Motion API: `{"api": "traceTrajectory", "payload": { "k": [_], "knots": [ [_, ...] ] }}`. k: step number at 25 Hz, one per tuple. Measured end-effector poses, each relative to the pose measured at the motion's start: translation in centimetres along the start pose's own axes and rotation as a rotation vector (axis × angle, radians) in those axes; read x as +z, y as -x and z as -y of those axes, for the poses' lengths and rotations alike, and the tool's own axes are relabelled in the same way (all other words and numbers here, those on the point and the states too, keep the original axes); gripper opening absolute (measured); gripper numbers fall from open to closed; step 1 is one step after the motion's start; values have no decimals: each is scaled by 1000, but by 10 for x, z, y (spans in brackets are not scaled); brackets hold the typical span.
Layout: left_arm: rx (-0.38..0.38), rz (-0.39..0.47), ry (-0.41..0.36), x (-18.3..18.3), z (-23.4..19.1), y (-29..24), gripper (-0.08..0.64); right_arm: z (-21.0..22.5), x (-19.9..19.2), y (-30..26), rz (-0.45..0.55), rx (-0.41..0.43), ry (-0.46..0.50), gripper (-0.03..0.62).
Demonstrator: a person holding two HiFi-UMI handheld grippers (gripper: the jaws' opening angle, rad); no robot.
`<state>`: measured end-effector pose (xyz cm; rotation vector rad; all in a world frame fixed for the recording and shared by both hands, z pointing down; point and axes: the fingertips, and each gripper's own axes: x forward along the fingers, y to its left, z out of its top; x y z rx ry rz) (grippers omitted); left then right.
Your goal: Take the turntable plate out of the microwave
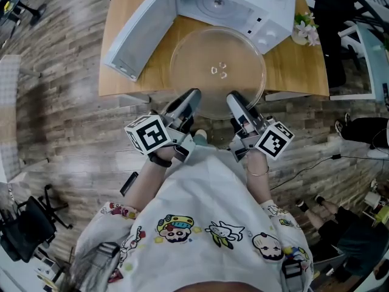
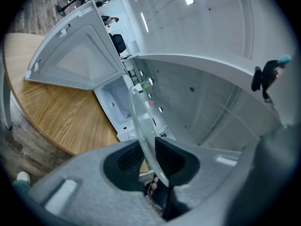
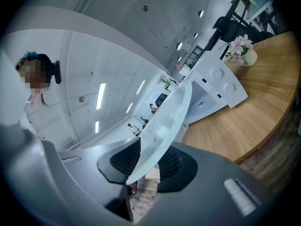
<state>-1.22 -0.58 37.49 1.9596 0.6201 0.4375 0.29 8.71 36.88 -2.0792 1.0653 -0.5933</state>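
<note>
Nearest to us, below our white printed shirt (image 1: 200,224), our two hands hold the grippers side by side and pointing level towards the table. The left gripper (image 1: 194,93) has its jaws clamped on the near rim of the turntable plate (image 1: 217,66). In its own view the glass edge runs between the two dark pads. The right gripper (image 1: 233,97) is clamped on the same near rim just beside it, with the rim pinched between its pads too.

The clear round plate is outside the microwave (image 1: 270,14), in front of its open mouth. Its near rim overhangs the near edge of the wooden table (image 1: 121,81), above the floor (image 1: 67,120). We cannot tell whether its underside touches the tabletop. Its far rim lies just short of the oven's front.

On our left, the microwave door (image 1: 137,32) stands swung open. Its free corner reaches close to the table's near edge, near the plate's left rim but apart from it. On our right a strip of bare tabletop runs to the table's corner. A small vase of flowers (image 1: 305,29) stands beside the microwave's right side. The floor on the near left of the table is open.
</note>
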Motion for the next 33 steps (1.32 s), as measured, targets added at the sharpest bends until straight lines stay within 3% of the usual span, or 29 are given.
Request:
{"api": "traceTrajectory", "payload": {
  "k": [33],
  "knots": [
    [16,15,1,-3,-1,1,67,2,-3,1,-16,5,3,120]
  ]
}}
